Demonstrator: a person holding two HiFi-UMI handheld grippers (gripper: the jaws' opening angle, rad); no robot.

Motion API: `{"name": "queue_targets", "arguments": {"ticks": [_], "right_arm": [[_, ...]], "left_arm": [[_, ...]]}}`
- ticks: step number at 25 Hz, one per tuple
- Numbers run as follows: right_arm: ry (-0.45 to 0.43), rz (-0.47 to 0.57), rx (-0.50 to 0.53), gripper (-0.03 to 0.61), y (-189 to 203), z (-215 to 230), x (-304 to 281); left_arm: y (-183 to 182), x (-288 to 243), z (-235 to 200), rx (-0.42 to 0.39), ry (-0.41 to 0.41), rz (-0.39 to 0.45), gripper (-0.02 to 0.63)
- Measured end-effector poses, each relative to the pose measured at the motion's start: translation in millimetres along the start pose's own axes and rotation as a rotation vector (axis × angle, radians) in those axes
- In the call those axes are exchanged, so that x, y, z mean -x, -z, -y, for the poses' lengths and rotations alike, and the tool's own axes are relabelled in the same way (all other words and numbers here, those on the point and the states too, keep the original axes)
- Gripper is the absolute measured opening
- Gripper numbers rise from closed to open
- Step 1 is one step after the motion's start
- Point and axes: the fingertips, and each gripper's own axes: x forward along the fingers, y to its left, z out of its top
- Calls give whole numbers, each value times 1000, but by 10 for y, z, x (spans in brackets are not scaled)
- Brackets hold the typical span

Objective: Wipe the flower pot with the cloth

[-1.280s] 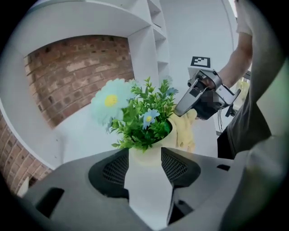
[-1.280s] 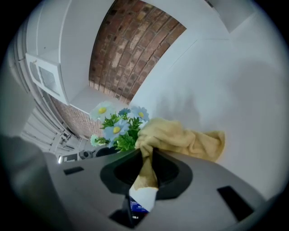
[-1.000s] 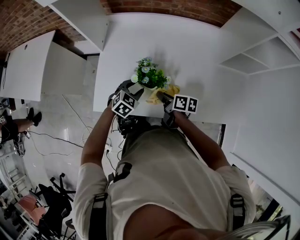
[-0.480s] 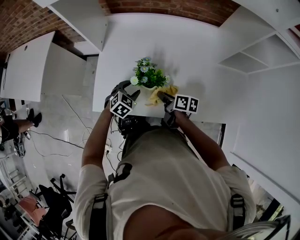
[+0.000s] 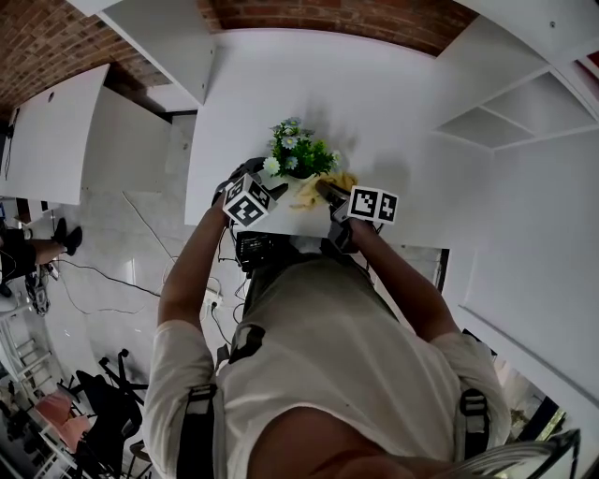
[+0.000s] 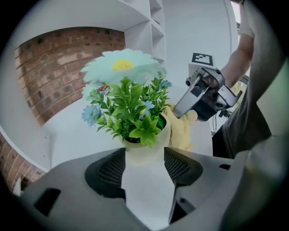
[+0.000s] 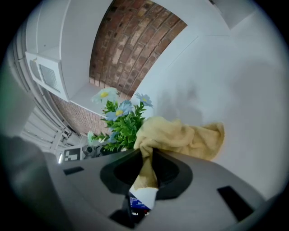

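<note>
A small white flower pot with green leaves and pale blue flowers stands near the front edge of the white table. In the left gripper view the pot sits between the pads of my left gripper. Its jaws have just been opening and stand wide beside the pot. My right gripper is shut on a yellow cloth. The cloth hangs against the pot's right side.
White shelves stand at the table's right, and a brick wall runs behind it. A second white table is at the left. The floor below has cables and chairs. The table edge lies just under my hands.
The left gripper has edged a little toward the pot, and the plant stands slightly further back. The right gripper and the cloth stay where they were.
</note>
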Motion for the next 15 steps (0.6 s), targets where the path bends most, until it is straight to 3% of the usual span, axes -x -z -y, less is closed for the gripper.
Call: {"name": "queue_targets", "arguments": {"ticks": [8,12,15], "right_arm": [[70,72,18,71,-208,152,89],[66,35,23,71,-3,114,16],[49,-18,48,71,138,60,-42]], "left_arm": [[-21,32,423,58,-13,60,272],[-56,13,510,132,-33,106,272],[-73,6,547,112,-33,103,272]]}}
